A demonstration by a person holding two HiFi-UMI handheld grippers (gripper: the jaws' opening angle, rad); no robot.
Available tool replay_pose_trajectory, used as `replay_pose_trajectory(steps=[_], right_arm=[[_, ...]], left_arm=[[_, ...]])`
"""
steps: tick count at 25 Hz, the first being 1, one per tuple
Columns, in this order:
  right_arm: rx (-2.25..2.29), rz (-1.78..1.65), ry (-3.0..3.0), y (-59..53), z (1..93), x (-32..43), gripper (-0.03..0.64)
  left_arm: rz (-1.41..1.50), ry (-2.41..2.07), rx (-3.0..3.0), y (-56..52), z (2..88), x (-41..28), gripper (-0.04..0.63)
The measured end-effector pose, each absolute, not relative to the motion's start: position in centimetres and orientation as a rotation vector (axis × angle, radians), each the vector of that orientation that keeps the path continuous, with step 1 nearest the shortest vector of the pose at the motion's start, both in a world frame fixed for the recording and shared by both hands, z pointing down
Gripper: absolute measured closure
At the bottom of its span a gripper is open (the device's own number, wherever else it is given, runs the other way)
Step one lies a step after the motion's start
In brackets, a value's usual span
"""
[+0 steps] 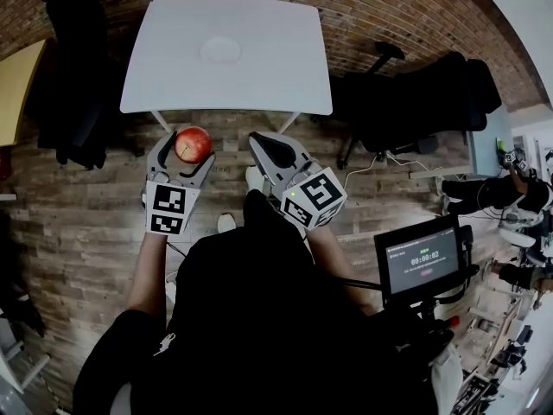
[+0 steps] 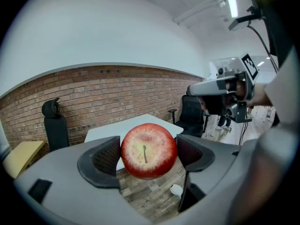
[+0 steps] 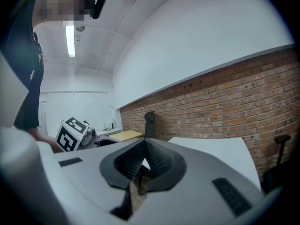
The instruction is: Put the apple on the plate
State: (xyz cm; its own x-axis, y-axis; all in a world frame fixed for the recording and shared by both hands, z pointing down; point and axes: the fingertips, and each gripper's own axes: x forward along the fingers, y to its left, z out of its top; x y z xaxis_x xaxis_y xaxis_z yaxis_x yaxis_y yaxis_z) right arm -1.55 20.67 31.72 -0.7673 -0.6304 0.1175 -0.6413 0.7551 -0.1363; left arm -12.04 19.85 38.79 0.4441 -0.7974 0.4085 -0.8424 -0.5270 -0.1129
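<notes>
The jaws of the left gripper (image 1: 192, 146) are clamped on a red apple (image 1: 193, 144), one dark ribbed pad pressed against each side of it, while the jaws of the right gripper (image 1: 262, 143) are drawn together with nothing between them. In the head view both grippers hang in the air over a wood-plank floor (image 1: 78, 223), side by side and just short of the near edge of a white worktop (image 1: 276, 76) that stands before a brick wall (image 1: 380, 7). Black office chairs (image 1: 423, 102) stand to the right of the worktop and another dark chair (image 1: 73, 102) to its left, with the corner of a yellow table (image 1: 15, 85) beyond that. A small screen (image 1: 423, 260) with a timer readout sits at the person's right side. A white plate (image 1: 220, 50) lies alone on the worktop, about midway across it and toward its far half, well apart from the apple. In the left gripper view the apple (image 2: 148, 150) fills the gap of the left gripper (image 2: 148, 152), stem end facing the camera, its skin red with a yellowish patch round the short stem, and the worktop (image 2: 101, 134) shows behind it. In the right gripper view the right gripper (image 3: 143, 162) has its pads meeting at the tips, with the worktop (image 3: 220, 153) beyond.
</notes>
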Motion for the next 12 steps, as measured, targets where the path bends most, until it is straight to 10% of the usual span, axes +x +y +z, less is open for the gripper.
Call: replay_pose_trajectory(steps=[12], right_arm=[[0.989, 0.278, -2.908, 16.0, 32.0, -1.3, 0.614]], left_arm=[[0.673, -1.498, 2.539, 15.8, 39.2, -11.7, 0.213]])
